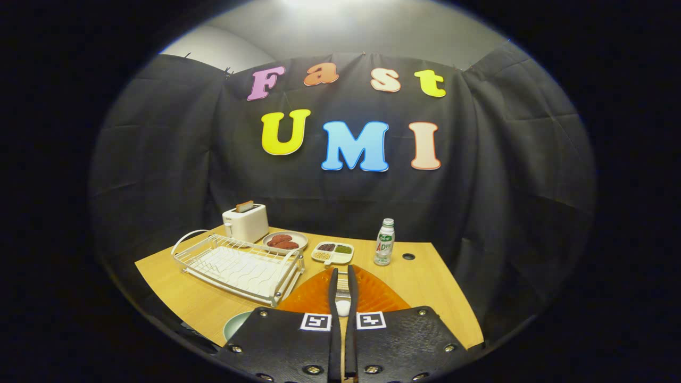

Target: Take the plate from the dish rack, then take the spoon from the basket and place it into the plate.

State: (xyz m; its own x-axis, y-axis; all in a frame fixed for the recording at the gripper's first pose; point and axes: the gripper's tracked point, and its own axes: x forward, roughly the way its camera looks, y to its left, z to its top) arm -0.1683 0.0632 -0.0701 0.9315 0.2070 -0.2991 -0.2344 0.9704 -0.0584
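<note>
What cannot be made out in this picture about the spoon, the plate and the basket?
- Spoon, gripper view: only a narrow strip shows between the fingers; its full shape is hidden.
- Plate: mostly hidden behind the gripper body; only a pale green rim shows.
- Orange basket: its near part is hidden by the fingers.
- Divided dish beyond: contents too small to identify.

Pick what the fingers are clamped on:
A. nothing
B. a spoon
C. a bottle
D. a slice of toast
B: the gripper has both fingers nearly together on the spoon, held above the orange basket, right of the dish rack.
</note>
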